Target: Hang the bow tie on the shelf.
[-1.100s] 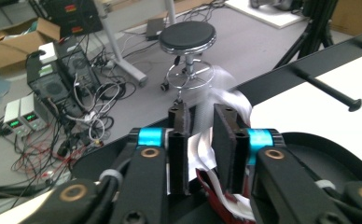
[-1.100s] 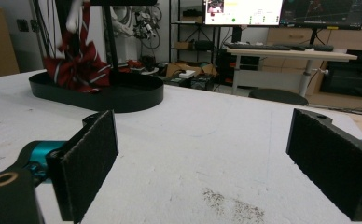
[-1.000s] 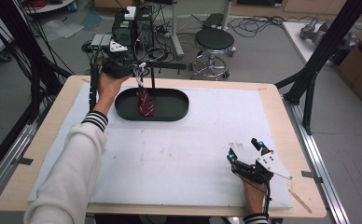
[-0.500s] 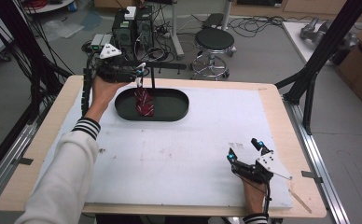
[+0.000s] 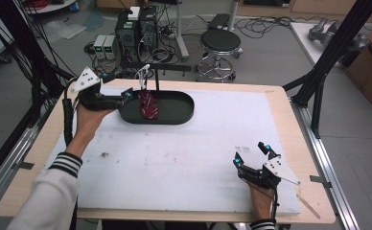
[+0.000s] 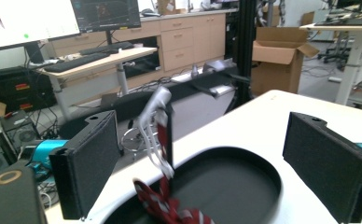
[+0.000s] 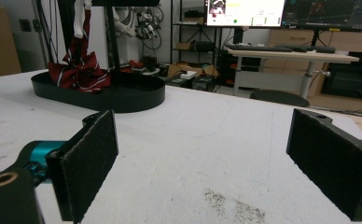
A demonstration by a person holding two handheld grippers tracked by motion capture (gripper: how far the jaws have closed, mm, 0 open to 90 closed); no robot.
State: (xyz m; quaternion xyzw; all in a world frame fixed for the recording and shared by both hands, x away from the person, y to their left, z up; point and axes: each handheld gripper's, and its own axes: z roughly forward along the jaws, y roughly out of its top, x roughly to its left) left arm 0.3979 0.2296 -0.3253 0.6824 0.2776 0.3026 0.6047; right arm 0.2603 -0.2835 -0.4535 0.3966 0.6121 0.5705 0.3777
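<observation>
A red striped tie [image 5: 148,105] hangs from a white clip [image 5: 143,73] on a black stand [image 5: 156,79], its lower end bunched in the black oval tray [image 5: 184,112]. My left gripper [image 5: 128,94] hovers at the tray's left end, pointing at the tie and just short of it. Its jaws have just been opening and stand wide with nothing pressed between them; in the left gripper view [image 6: 200,163] the clip [image 6: 153,126] and tie [image 6: 165,205] lie beyond the pads. My right gripper [image 5: 250,153] rests open near the front right, empty [image 7: 202,163], with the tie [image 7: 79,70] far off.
A white mat [image 5: 184,158] covers most of the wooden table. Black frame posts [image 5: 328,62] rise at the right edge. Behind the table stand a stool [image 5: 220,40] and computers [image 5: 136,28]; a cardboard box [image 5: 371,67] sits far right.
My left gripper has drawn back to the left, from above the tie at the stand to the tray's left end, and its jaws have opened. The right gripper has kept still.
</observation>
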